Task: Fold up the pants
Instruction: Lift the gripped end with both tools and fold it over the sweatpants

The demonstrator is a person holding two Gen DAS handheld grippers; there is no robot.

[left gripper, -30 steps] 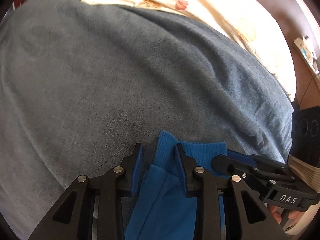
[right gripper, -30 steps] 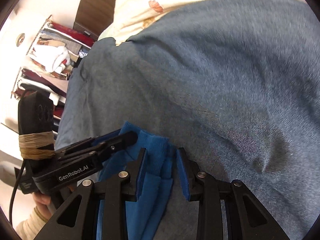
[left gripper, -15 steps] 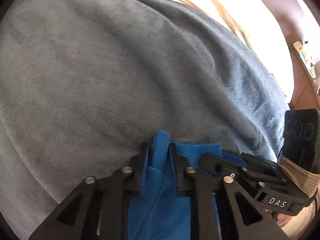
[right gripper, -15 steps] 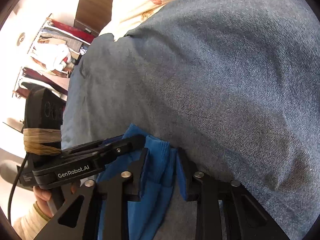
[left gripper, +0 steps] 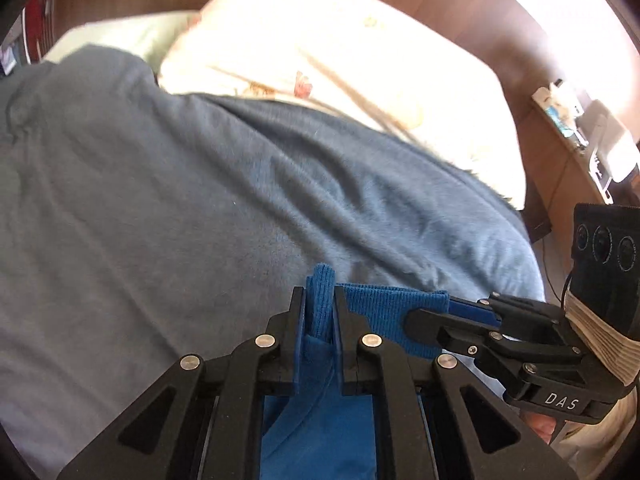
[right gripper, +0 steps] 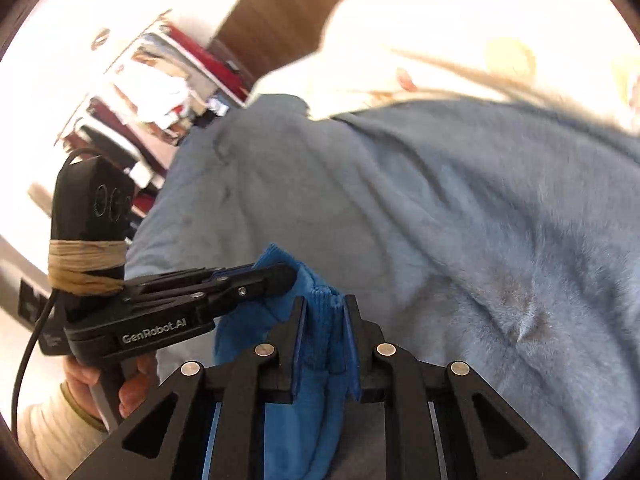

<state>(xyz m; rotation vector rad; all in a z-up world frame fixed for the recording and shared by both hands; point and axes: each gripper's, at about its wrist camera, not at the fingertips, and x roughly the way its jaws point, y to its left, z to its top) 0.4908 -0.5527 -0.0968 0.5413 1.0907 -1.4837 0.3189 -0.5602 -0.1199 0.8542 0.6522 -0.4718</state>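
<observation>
We've got pants [left gripper: 320, 420] cuff pinched in both: left gripper [left gripper: 319, 312], right gripper [right gripper: 325, 320], jaws just closed. Lifted off blanket [left gripper: 160, 220]; no fold yet.

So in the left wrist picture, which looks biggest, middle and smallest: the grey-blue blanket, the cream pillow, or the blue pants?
1. Grey-blue blanket
2. Cream pillow
3. Blue pants, though they sit nearest the camera and partly hidden, so unsure.
</observation>
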